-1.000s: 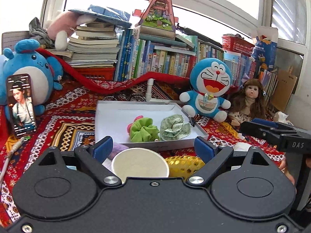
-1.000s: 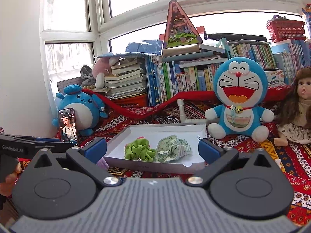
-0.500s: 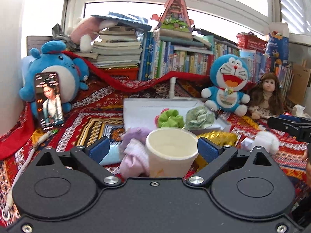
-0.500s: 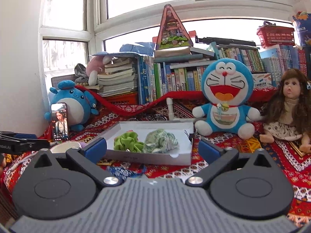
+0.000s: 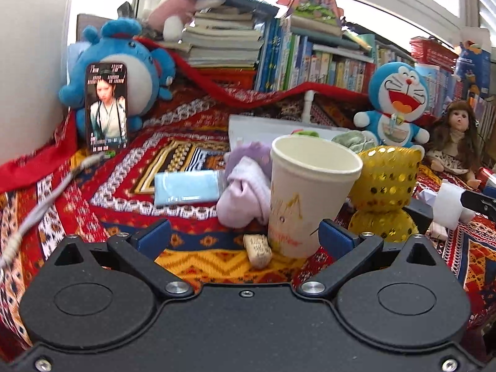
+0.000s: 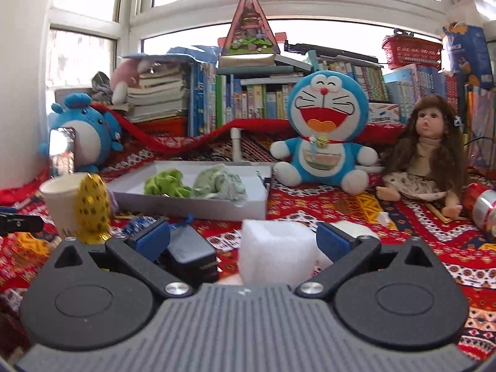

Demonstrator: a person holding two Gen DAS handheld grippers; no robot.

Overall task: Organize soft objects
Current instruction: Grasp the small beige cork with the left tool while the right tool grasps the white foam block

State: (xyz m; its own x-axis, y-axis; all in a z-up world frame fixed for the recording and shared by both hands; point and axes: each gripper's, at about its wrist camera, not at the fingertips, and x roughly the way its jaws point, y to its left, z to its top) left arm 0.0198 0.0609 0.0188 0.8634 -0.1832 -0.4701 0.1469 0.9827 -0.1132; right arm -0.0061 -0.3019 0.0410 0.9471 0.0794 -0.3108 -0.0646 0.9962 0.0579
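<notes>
While both claws are hanging low over the patterned cloth, the foam block is the piece lying squarely in a claw's mouth.

Right claw (image 6: 243, 238): spread wide, pinching nothing; the white foam block (image 6: 272, 254) is sitting between its blue pads, touching neither as far as I can tell.
Left claw (image 5: 245, 237): jaws opening, nearly full spread; nothing pressed. A paper cup (image 5: 310, 192) is standing upright just ahead, toward its right pad; a small cork (image 5: 258, 250) is lying in the gap.
Lilac sock (image 5: 245, 195): bunched just left of the cup, ahead of the left claw and a little left of its centre line.
Gold sequin pouch (image 5: 384, 186): just right of the cup, outside the left claw's span.
Tray (image 6: 192, 206): white, farther back, ahead of both claws, already holding a green scrunchie (image 6: 166, 183) and a pale green scrunchie (image 6: 220, 183).
Nearer hand: right for the foam; left for the sock.
Long axis: the foam looks blocky, no clear long side.
Judgement: the right claw is needing only to shut; the left is facing the cup in its way, and a reach past it for the sock is risking a tip-over.
</notes>
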